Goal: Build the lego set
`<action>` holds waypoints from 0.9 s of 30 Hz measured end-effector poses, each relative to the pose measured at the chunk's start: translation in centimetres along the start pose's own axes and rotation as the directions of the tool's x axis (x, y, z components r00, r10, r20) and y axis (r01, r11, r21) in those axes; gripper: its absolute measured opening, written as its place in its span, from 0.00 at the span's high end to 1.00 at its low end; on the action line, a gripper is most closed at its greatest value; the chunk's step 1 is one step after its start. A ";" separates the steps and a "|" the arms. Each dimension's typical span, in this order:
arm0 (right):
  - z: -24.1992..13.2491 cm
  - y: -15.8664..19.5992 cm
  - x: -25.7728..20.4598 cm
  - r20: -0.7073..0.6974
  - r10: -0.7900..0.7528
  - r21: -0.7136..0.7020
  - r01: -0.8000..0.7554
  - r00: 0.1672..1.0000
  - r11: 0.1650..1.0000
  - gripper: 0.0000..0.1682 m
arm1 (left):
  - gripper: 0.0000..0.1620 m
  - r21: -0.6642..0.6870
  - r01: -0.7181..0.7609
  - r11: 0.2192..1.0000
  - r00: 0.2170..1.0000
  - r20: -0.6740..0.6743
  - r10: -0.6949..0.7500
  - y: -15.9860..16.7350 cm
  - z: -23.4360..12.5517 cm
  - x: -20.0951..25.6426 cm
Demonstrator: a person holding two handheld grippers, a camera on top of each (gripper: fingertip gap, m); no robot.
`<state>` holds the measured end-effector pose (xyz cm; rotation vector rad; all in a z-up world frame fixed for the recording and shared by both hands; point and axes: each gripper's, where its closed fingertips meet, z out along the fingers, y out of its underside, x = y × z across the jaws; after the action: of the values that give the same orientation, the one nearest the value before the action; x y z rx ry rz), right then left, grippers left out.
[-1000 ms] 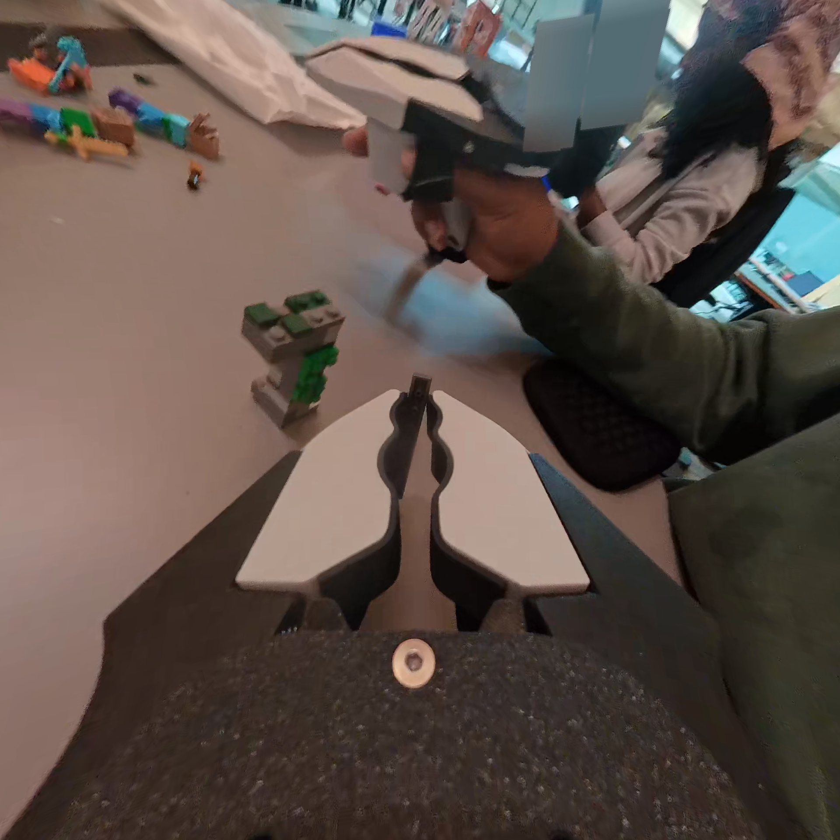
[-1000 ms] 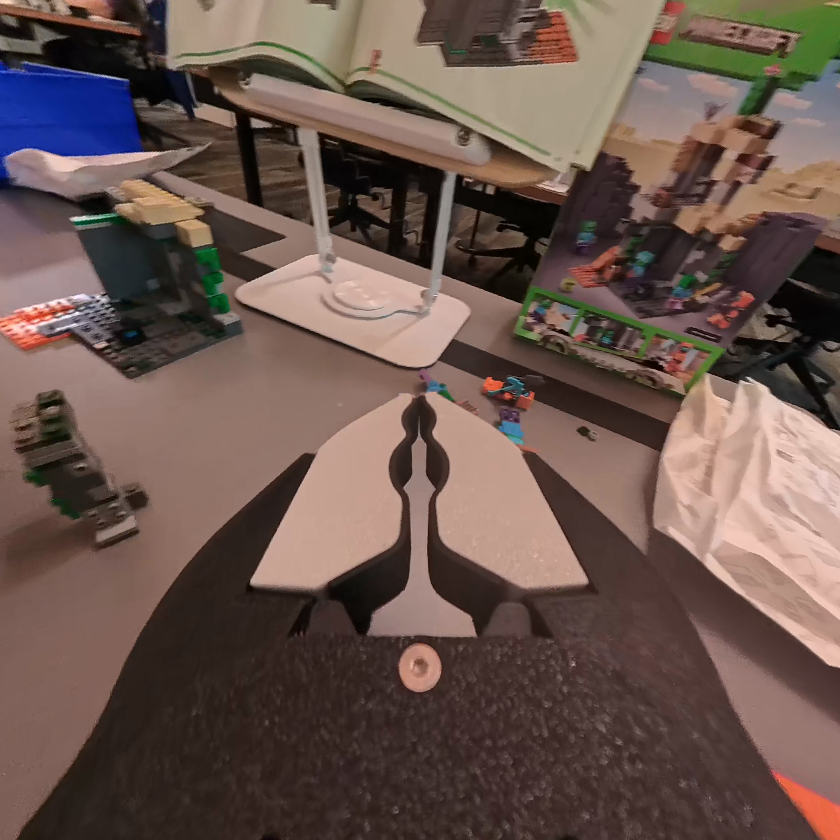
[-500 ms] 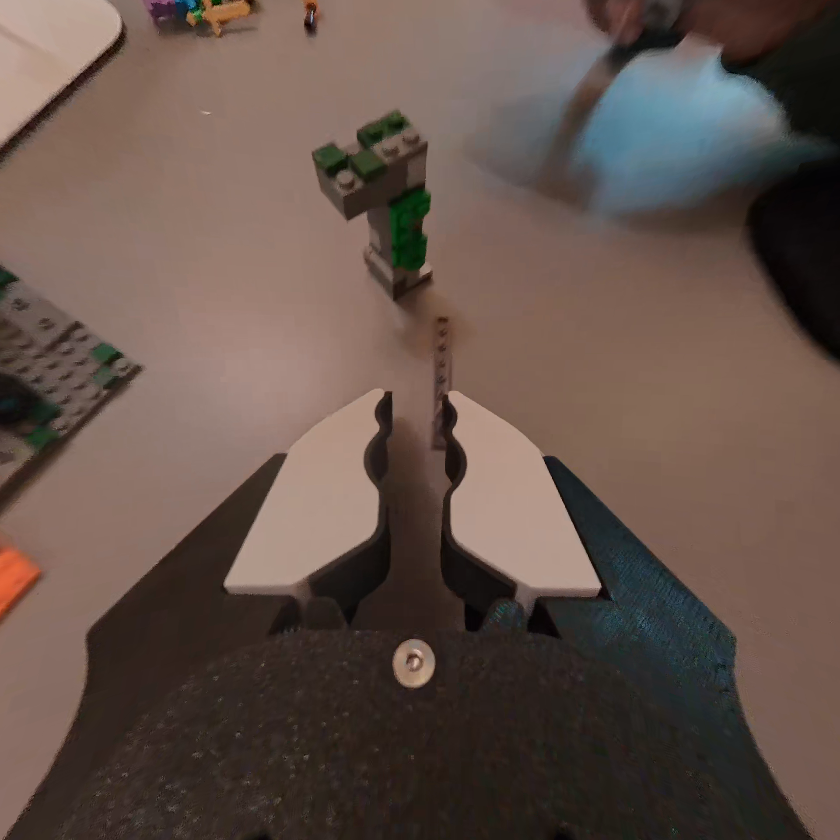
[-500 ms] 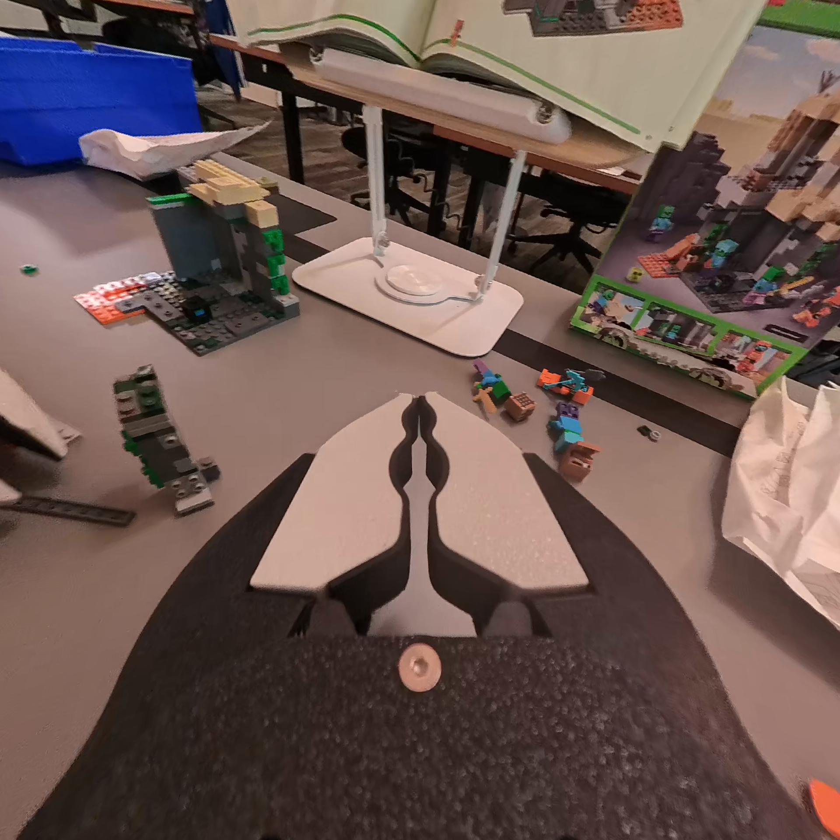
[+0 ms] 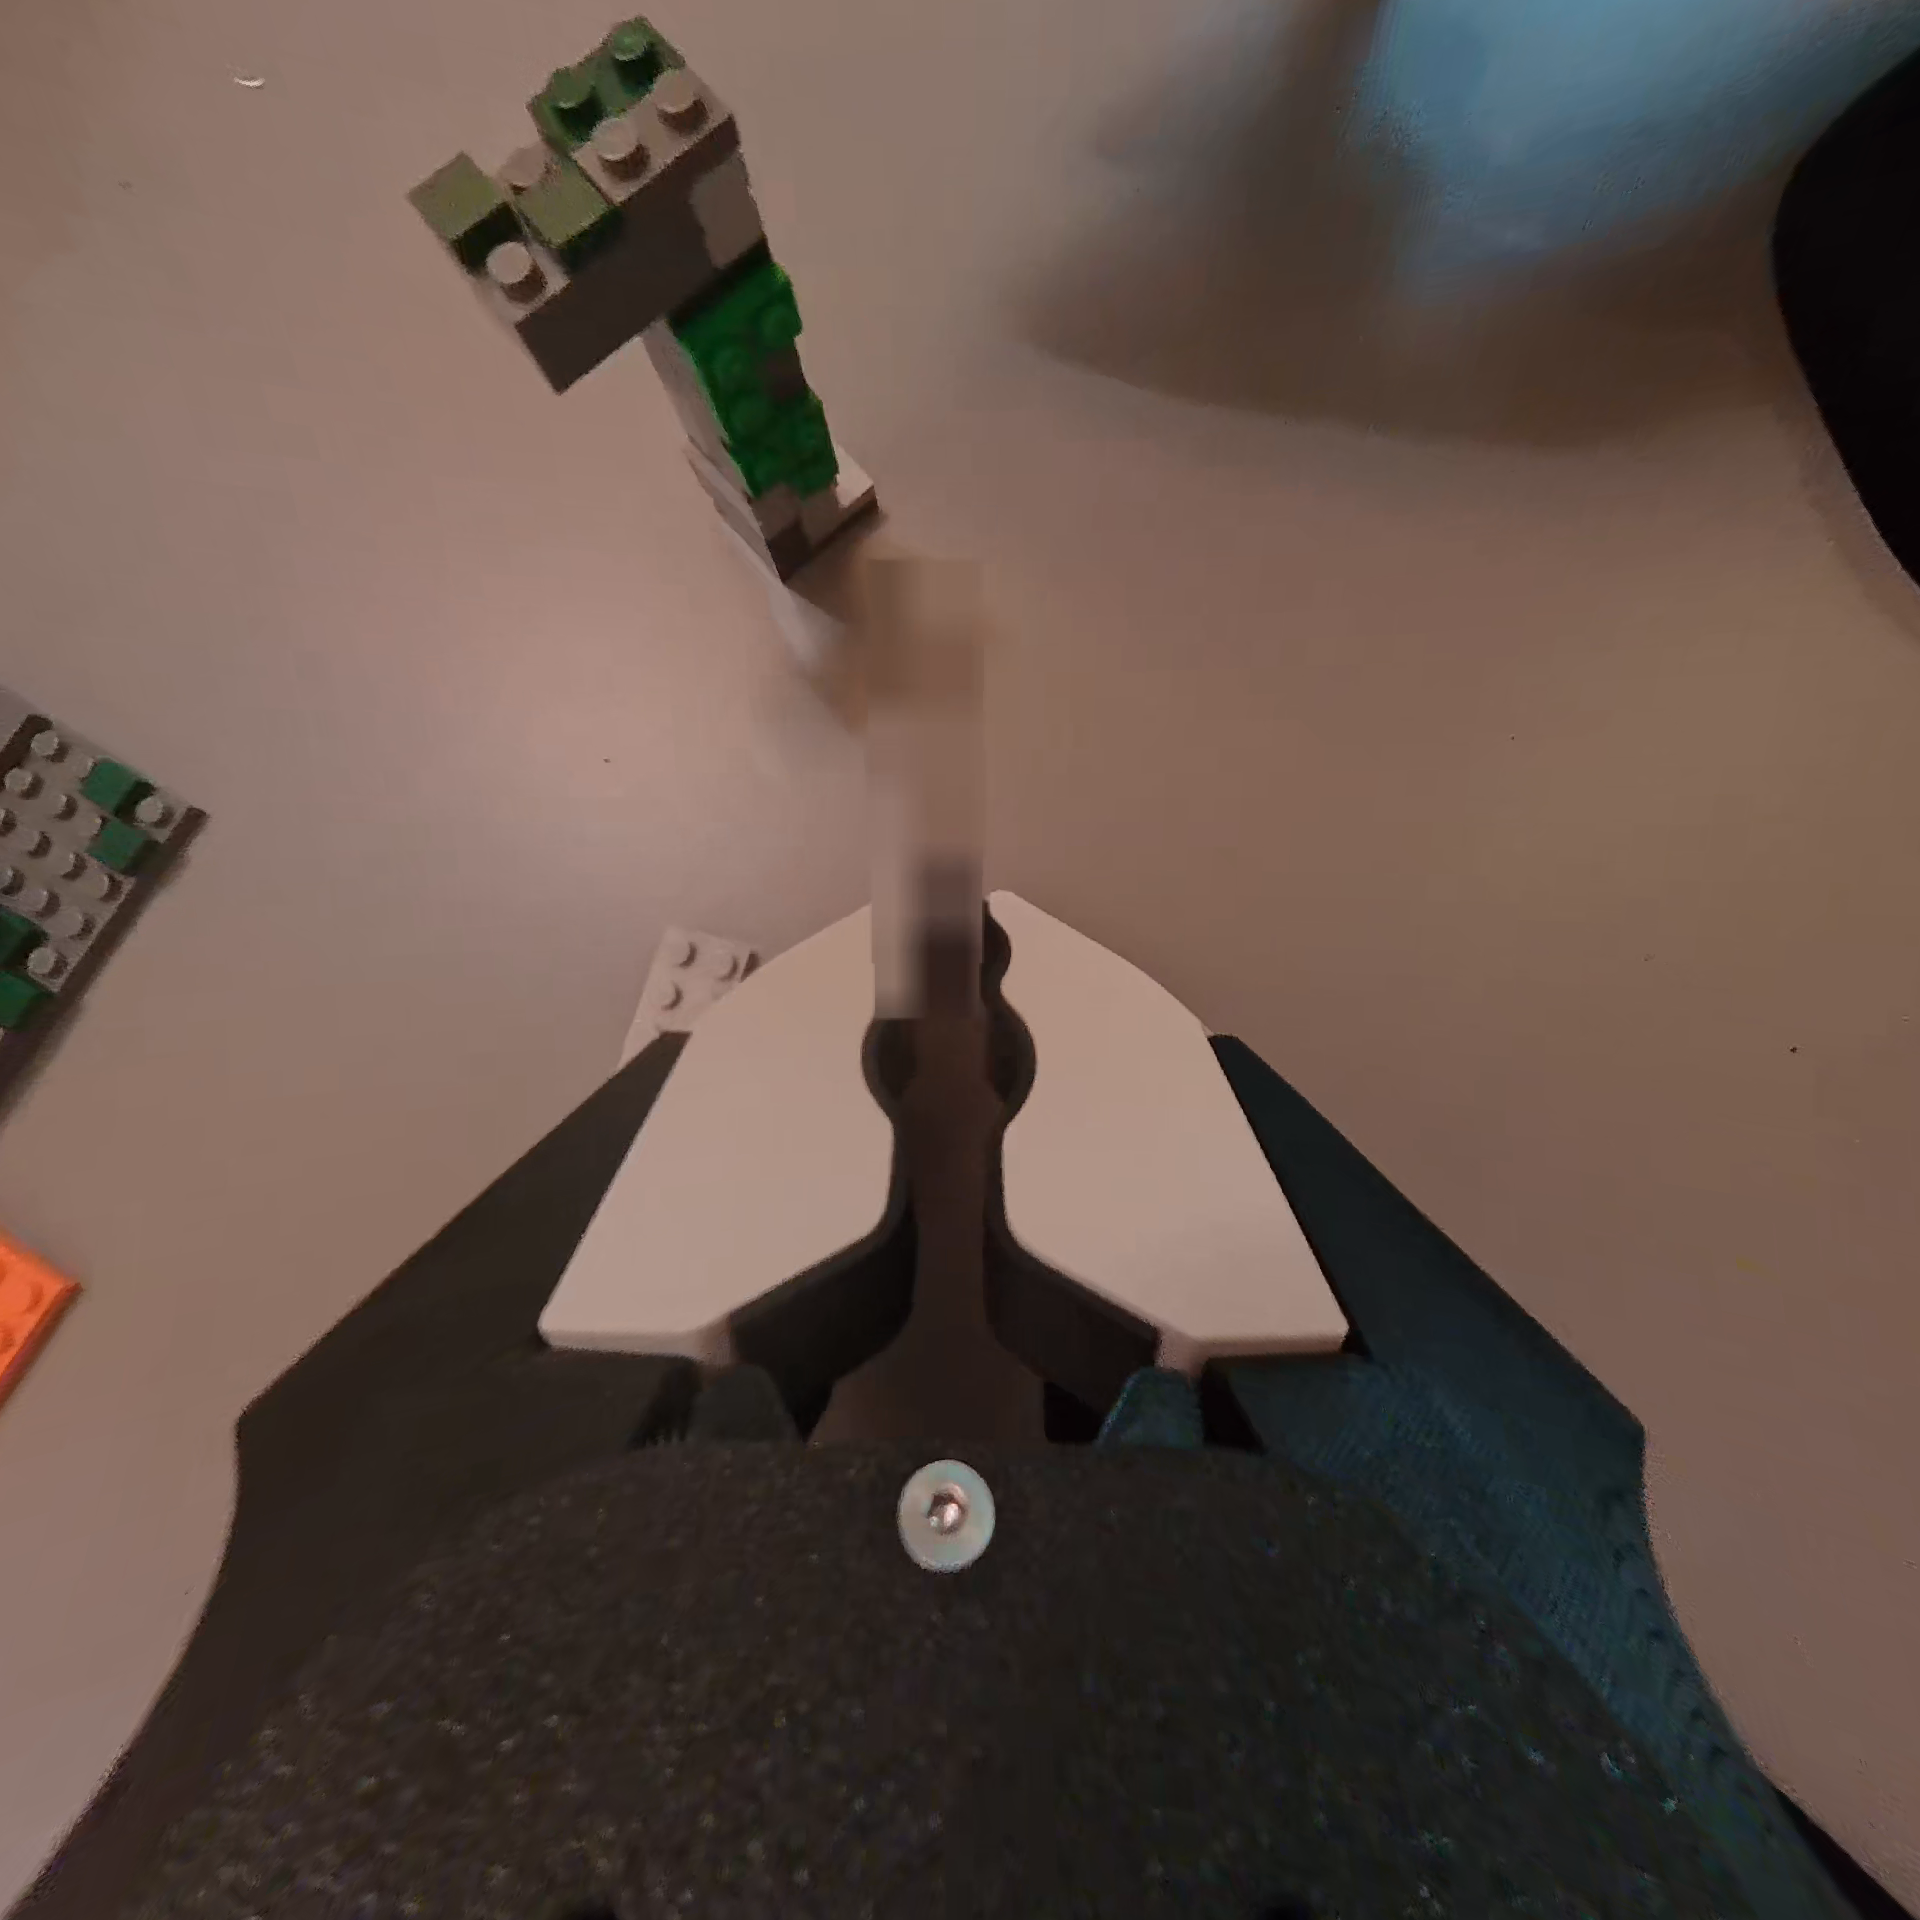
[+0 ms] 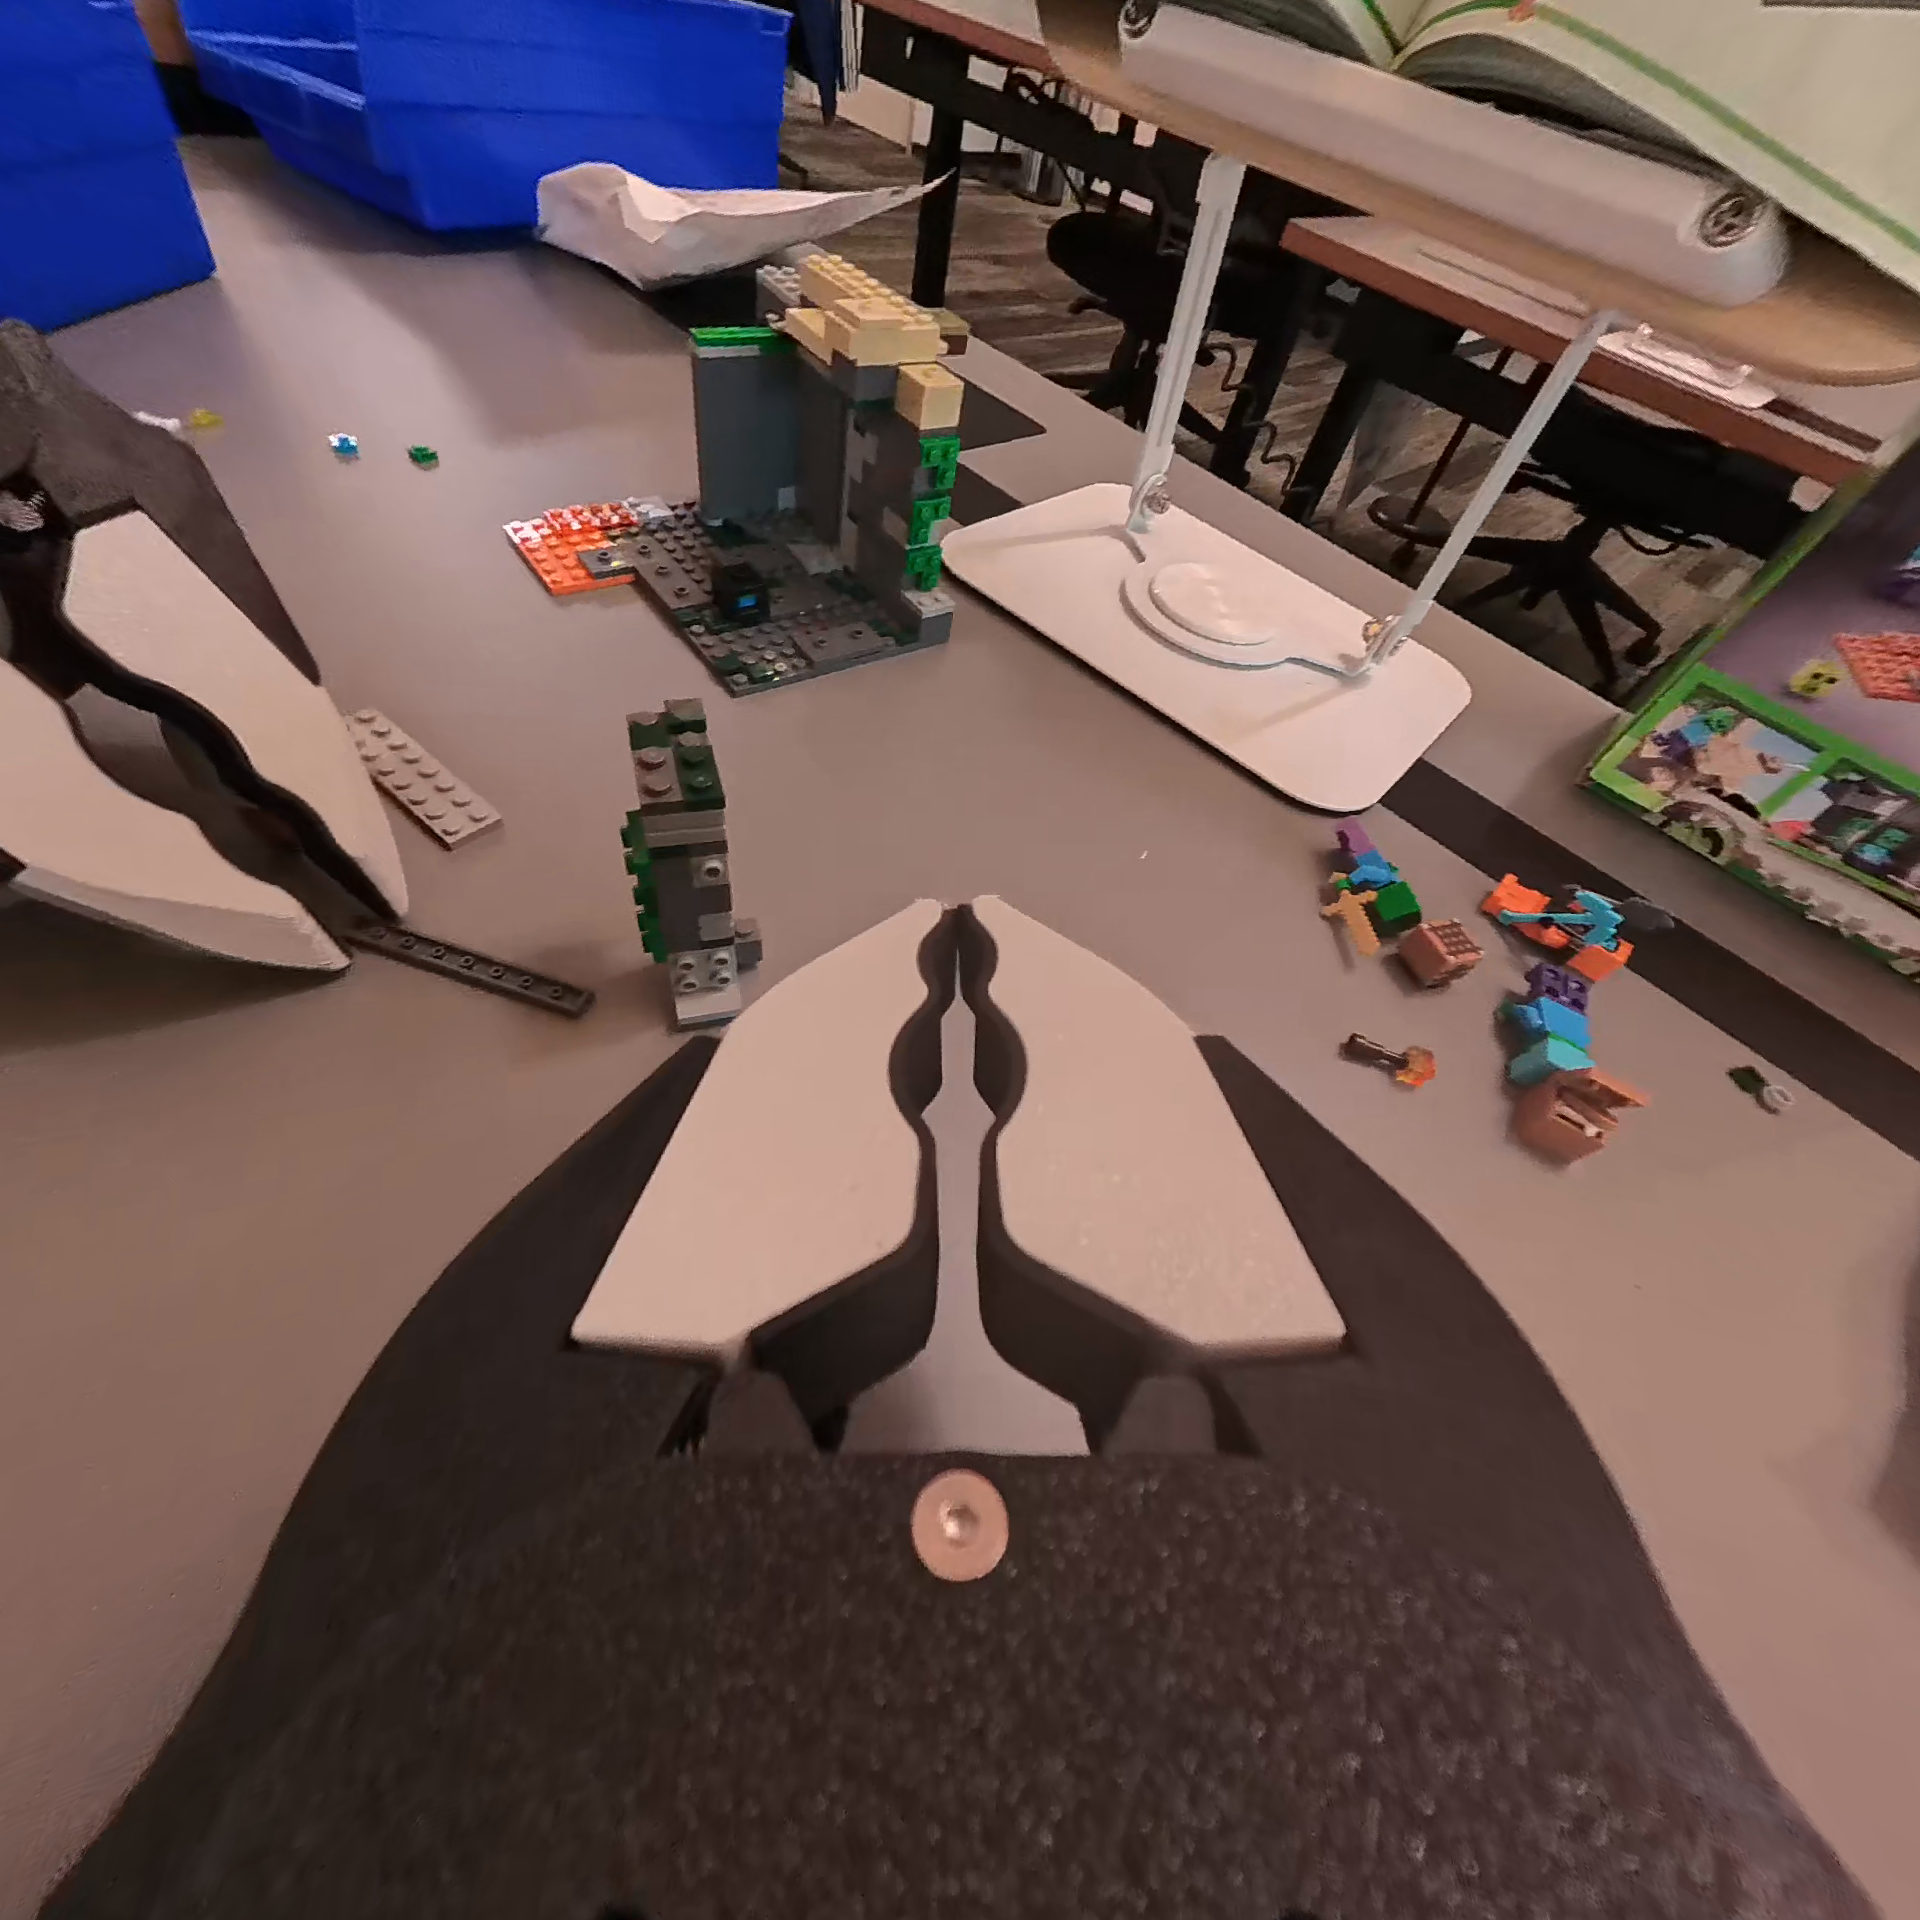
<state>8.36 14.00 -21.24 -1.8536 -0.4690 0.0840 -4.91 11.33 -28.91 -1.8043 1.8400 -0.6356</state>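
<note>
Lego strip (image 6: 468, 969): dark, thin, flat on bench (image 6: 1039, 790), lower left of frame
Left claw (image 5: 928, 920): fingers pinching strip's end
Right claw (image 6: 958, 910): closed, empty
Grey-green tower (image 6: 681, 852): upright, frame centre

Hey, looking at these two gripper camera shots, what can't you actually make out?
- Long dark plate: left wrist view smears it with motion blur, so its studs and the left gripper's hold on it are unclear.
- Blue shape, left wrist view, top right: blurred and cut by the edge.
- Instruction book, right wrist view: cropped by the top edge.
- Tiny pieces far left on the table: too small to identify.
</note>
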 end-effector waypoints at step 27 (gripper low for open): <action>-2.7 0.5 -14.4 0.476 -0.511 0.218 0.467 0.716 0.857 0.98 | 0.98 0.144 0.328 0.934 0.738 -0.657 -0.158 -2.5 -5.8 4.3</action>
<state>-3.92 6.33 -23.30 -1.5487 -1.3127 0.2449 -6.65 6.91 -22.92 -1.7952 1.7880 -1.6885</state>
